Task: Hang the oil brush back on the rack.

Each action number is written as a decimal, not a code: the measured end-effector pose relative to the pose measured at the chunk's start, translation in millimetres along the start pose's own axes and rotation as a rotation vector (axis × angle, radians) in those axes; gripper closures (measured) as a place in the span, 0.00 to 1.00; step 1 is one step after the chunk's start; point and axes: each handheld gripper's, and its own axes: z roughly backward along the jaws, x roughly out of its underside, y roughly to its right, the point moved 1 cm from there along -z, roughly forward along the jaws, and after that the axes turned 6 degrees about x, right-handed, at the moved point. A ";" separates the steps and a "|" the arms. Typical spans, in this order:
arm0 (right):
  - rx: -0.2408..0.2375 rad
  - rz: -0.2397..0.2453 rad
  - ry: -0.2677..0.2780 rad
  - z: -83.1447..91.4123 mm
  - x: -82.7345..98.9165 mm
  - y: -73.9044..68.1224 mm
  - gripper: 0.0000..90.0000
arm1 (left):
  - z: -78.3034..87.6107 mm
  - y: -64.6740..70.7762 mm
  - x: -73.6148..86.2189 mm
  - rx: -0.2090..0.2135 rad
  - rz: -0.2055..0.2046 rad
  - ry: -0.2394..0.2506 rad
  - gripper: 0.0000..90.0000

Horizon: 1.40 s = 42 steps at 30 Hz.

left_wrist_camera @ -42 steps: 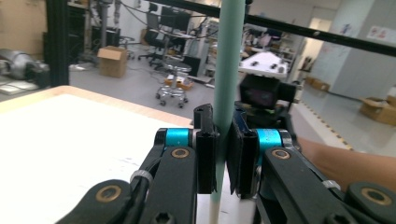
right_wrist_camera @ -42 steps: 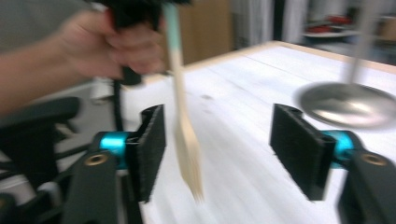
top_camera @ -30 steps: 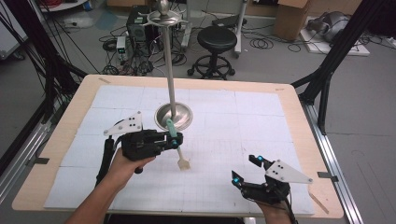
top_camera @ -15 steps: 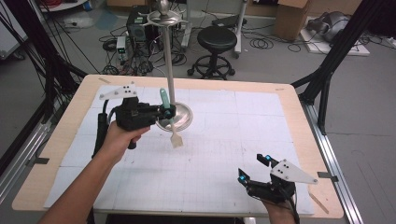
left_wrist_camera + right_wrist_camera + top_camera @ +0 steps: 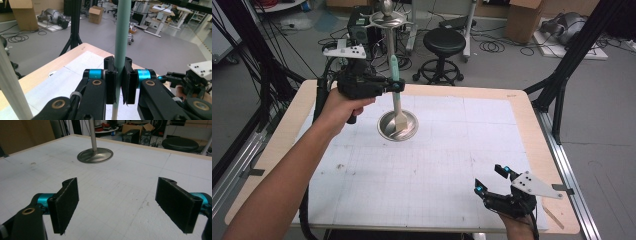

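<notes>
Spatula [image 5: 396,95], upper centre: light, stiff, slim mint handle; left hand-held gripper [image 5: 398,86] clenched mid-handle, blade hanging; right hand-held gripper [image 5: 492,178] released.

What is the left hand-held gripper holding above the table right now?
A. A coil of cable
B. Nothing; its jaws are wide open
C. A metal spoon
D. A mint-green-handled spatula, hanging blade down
D: the left hand-held gripper is clamped on the pale green handle of the spatula, whose flat cream blade hangs down in front of the metal stand; the left gripper view shows both pads pressed on the handle.
</notes>
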 end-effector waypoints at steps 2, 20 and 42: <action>-0.001 0.002 -0.001 -0.4 0.5 0.6 0.19 | 0.1 -2.9 -7.1 0.002 0.004 0.008 0.92; -0.006 -0.011 -0.003 -1.0 2.9 -0.5 0.19 | 3.0 -24.0 -43.0 0.013 0.014 -0.008 0.92; -0.019 0.003 -0.014 -4.7 4.7 -5.6 0.19 | 0.3 -33.8 -39.9 0.022 0.008 -0.011 0.92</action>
